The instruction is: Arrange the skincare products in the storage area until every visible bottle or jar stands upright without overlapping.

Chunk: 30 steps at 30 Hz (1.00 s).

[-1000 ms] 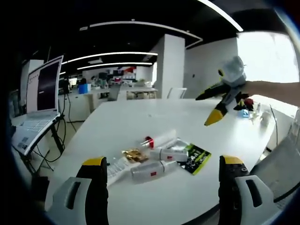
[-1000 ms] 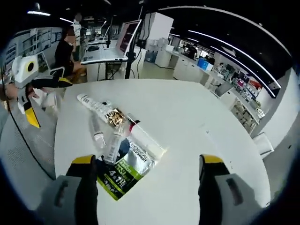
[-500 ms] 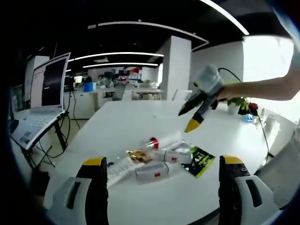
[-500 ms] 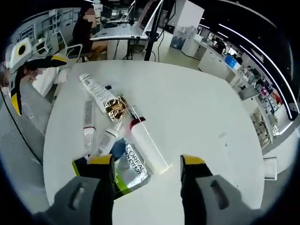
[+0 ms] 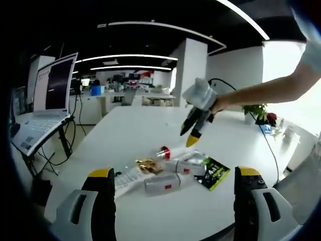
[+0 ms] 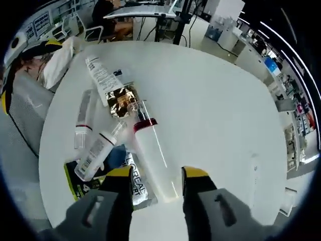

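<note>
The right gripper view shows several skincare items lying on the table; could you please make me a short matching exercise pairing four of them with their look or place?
Things:
1. Tall white bottle
2. Gold foil sachet
3. Green and black sachet
4. Right claw

Descriptions:
A. Crinkled and shiny, lying beside the long white tube
B. Lying flat, with a red band at its neck
C. Open, tips on either side of the bottle's base
D. Partly under other items, near the table edge

Pairs: 1-B, 2-A, 3-D, 4-C
</note>
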Available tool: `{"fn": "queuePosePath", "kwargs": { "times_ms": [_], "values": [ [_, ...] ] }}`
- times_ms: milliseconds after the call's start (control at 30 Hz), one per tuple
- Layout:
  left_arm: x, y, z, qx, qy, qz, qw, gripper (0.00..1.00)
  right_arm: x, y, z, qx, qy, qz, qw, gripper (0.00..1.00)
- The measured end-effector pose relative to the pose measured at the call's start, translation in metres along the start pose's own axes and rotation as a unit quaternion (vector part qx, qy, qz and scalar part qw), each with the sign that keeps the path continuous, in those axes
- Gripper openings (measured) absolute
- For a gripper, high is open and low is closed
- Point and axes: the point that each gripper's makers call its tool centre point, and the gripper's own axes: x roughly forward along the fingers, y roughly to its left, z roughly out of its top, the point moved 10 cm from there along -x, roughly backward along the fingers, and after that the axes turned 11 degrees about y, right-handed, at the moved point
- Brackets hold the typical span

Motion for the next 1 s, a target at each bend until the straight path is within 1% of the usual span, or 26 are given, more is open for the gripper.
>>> {"fn": "queuePosePath", "kwargs": {
  "times_ms": [100,167,267,467,567,600,633,733,767,800,833,933,1000],
  "values": [
    [0.0,0.0,0.0,-0.002,-0.001,0.002,1.0,0.97,0.01,-0.002,0.005,-0.02,0.021,0.005,0.9996,0.38],
    [0.0,0.001,0.0,-0.005,0.0,0.001,1.0,0.97,0.013,-0.002,0.008,-0.024,0.021,0.013,0.9994,0.38],
    [0.0,0.001,0.0,-0.007,0.001,0.002,1.0,0.97,0.018,0.0,0.012,-0.047,0.036,0.02,0.998,0.37],
    [0.001,0.002,0.0,-0.012,0.004,0.002,0.9999,0.97,0.022,0.005,0.017,-0.065,0.051,0.038,0.9959,0.33],
    [0.001,0.002,0.0,-0.015,0.005,0.003,0.9999,0.97,0.023,0.006,0.018,-0.077,0.056,0.055,0.9939,0.31],
    [0.001,0.002,0.0,-0.016,0.005,0.002,0.9999,0.97,0.023,0.008,0.02,-0.104,0.054,0.061,0.9912,0.31],
    [0.001,0.002,0.0,-0.017,0.005,0.002,0.9998,0.97,0.023,0.008,0.019,-0.095,0.061,0.059,0.9918,0.31],
    [0.001,0.003,0.0,-0.019,0.005,0.001,0.9998,0.97,0.025,0.004,0.02,-0.1,0.065,0.07,0.9904,0.32],
    [0.001,0.003,0.0,-0.02,0.006,0.001,0.9998,0.97,0.03,-0.003,0.021,-0.11,0.069,0.075,0.9887,0.31],
    [0.001,0.003,0.0,-0.02,0.006,0.001,0.9998,0.97,0.032,-0.004,0.021,-0.119,0.074,0.076,0.9872,0.31],
    [0.001,0.003,-0.001,-0.02,0.007,0.001,0.9998,0.97,0.036,-0.008,0.022,-0.142,0.083,0.072,0.9837,0.31],
    [0.001,0.003,-0.001,-0.018,0.006,0.001,0.9998,0.97,0.04,-0.01,0.025,-0.153,0.094,0.07,0.9812,0.3],
    [0.001,0.003,-0.001,-0.017,0.006,0.001,0.9998,0.97,0.04,-0.011,0.025,-0.161,0.095,0.074,0.9796,0.3]
  ]
}}
